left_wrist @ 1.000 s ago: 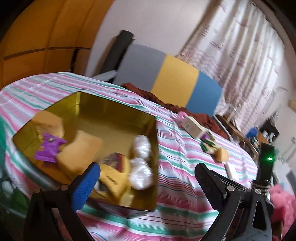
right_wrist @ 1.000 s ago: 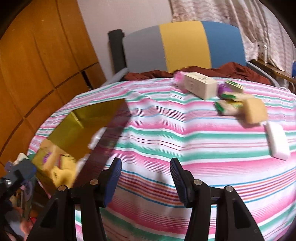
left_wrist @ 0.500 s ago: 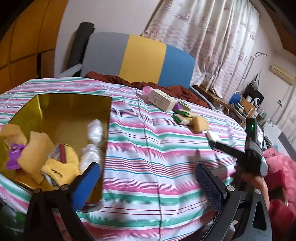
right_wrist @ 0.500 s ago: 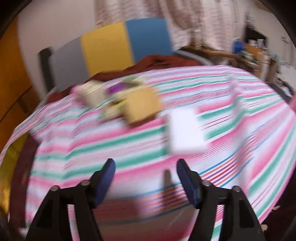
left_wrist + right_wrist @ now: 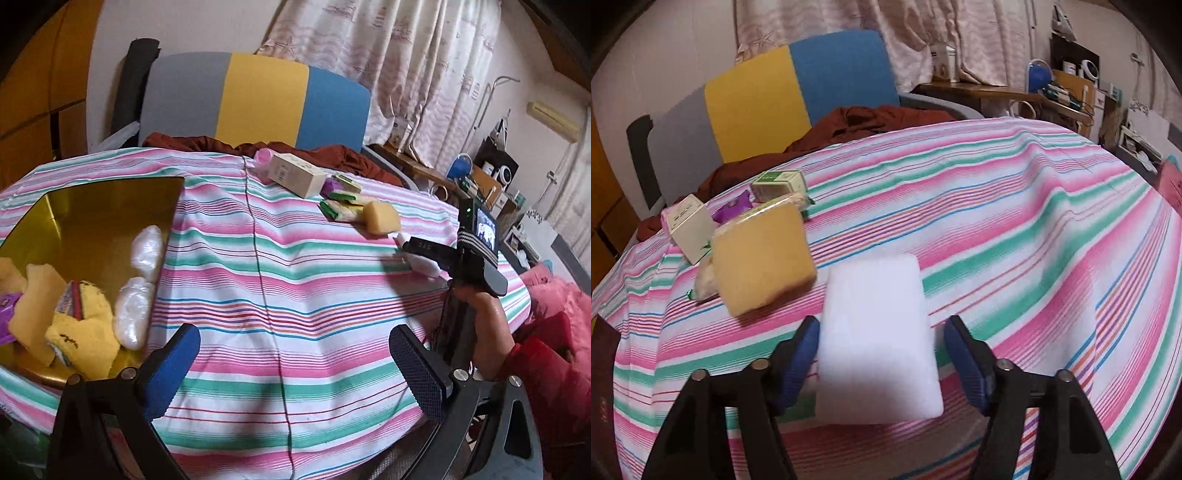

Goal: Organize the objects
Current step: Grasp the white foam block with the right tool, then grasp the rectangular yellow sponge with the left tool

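A white foam block (image 5: 877,332) lies flat on the striped tablecloth (image 5: 1015,221). My right gripper (image 5: 882,362) is open with its jaws on either side of the block; a gap shows at the right jaw. In the left wrist view it hangs over the block (image 5: 424,264) at the table's right edge. A yellow sponge (image 5: 762,256) lies just left of the block. My left gripper (image 5: 295,369) is open and empty above the tablecloth, right of the gold tray (image 5: 92,206).
The tray holds yellow sponges (image 5: 33,310), white wrapped lumps (image 5: 146,251) and a purple packet (image 5: 5,310). A cream box (image 5: 297,173), green packets (image 5: 341,206) and a pink item (image 5: 264,157) lie at the table's far side. A chair (image 5: 258,99) stands behind.
My right gripper has swung right from the tray across the table and closed in on the white block. My left gripper has turned right, away from the tray.
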{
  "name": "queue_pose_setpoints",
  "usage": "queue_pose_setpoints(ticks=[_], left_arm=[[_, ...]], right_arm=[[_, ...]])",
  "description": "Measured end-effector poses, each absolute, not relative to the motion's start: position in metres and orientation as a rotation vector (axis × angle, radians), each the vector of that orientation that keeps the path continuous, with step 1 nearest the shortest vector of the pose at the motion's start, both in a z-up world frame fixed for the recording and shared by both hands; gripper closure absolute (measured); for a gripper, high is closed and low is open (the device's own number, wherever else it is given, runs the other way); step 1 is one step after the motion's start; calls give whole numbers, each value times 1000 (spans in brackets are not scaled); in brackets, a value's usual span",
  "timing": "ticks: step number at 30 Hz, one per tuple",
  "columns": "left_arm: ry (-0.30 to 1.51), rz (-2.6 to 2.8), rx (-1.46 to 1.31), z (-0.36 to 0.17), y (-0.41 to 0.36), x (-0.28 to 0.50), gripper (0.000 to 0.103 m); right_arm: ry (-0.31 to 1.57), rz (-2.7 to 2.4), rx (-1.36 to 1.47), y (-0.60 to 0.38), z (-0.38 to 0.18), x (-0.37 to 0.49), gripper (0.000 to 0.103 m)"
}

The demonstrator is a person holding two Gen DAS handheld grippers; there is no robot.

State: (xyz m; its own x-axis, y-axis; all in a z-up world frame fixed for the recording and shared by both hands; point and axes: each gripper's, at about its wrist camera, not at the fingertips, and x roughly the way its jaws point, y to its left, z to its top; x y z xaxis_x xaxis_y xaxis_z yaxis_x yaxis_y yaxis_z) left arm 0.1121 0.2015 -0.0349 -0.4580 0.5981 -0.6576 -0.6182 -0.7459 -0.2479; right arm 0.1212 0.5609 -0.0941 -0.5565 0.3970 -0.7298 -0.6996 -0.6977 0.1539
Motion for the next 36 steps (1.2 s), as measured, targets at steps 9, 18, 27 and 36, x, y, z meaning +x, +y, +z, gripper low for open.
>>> queue_pose_setpoints(ticks=[9, 18, 27, 36], left_arm=[[166, 2142, -988, -34, 260, 103, 0], [439, 2106, -884, -31, 352, 83, 0], [775, 2029, -674, -45, 444, 62, 0], [959, 1999, -518, -66, 501, 42, 0]], right_arm=[[584, 2237, -787, 560, -91, 136, 46], [717, 2141, -664, 574, -93, 164, 46], [768, 2163, -630, 577, -97, 168, 45], [774, 2166, -619, 578, -99, 168, 45]])
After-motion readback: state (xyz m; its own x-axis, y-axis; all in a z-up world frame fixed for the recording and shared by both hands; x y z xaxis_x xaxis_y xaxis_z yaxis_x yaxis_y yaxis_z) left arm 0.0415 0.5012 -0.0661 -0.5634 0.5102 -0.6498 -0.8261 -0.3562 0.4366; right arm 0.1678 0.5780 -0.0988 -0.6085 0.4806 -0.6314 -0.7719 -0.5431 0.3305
